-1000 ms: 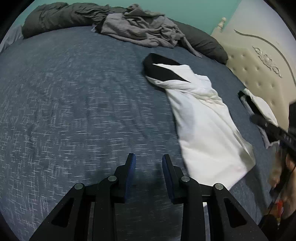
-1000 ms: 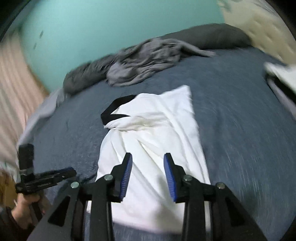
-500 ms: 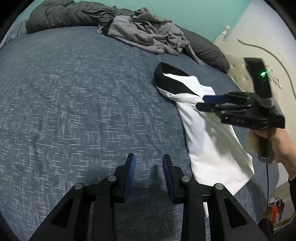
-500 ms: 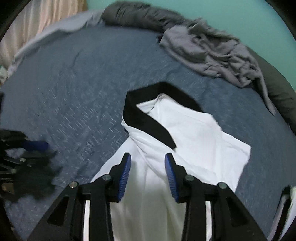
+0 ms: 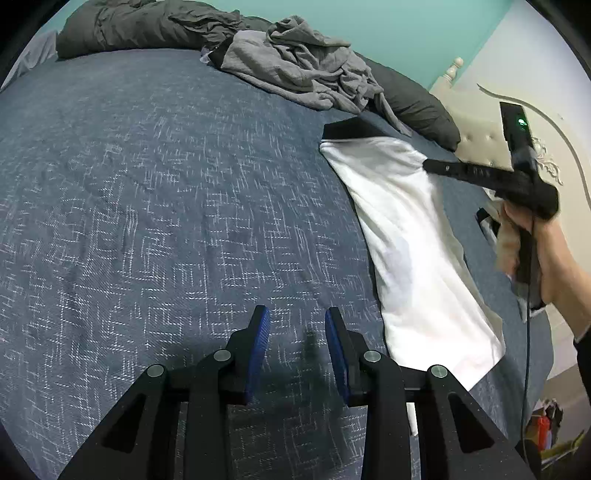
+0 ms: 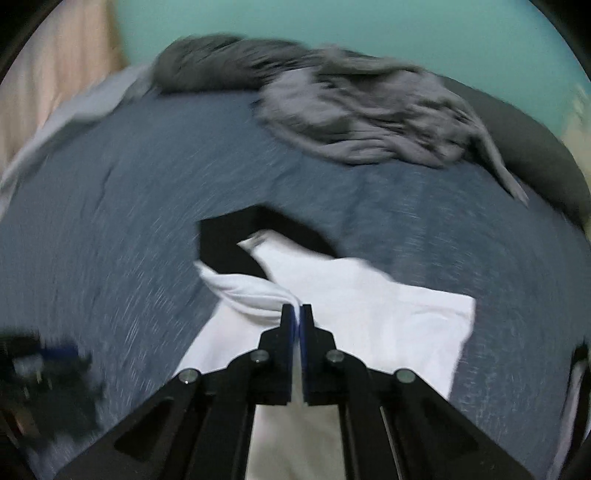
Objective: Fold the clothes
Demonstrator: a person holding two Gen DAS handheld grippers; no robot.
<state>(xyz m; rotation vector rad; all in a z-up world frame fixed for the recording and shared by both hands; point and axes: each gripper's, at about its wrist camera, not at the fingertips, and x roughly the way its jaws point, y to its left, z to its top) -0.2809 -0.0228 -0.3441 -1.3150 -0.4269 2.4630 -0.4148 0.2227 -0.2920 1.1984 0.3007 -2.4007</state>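
Blue-grey bedspread [image 5: 155, 206] filling most of both views. White shirt [image 5: 402, 236] with black collar band [image 5: 347, 130] lying flat on it, at 2 to 4 o'clock in the left wrist view, collar end toward 1 o'clock. In the right wrist view, same white shirt [image 6: 369, 310] at centre and 6 o'clock, black collar band [image 6: 229, 236] just above centre.

Left gripper [image 5: 297, 325] at 6 o'clock of its own view, blue pads [image 5: 258, 343] parted, nothing between them, only bedspread beyond. Hovering just beside the shirt's lower left edge, not touching the cloth. Seen also as a dark blur at 8 o'clock in the right wrist view, left gripper [image 6: 48, 360], detail unreadable.

Right gripper [image 6: 296, 310] clenched, fingers pressed nearly together, with a rolled fold of white cloth meeting the tips on the left side. Pinched on the white shirt just below the collar. In the left wrist view, right gripper [image 5: 430, 166] reaching in from 3 o'clock, tip over the shirt's upper right edge, held by a hand [image 5: 532, 240] at 3 o'clock.

Heap of grey clothes [image 5: 303, 70] at 12 to 1 o'clock on the far bedspread, well apart from the shirt. Dark pillows [image 5: 413, 103] behind it. Teal wall [image 5: 388, 22] beyond. Cream tufted headboard [image 5: 476, 136] at 2 o'clock. Right wrist view motion-blurred.
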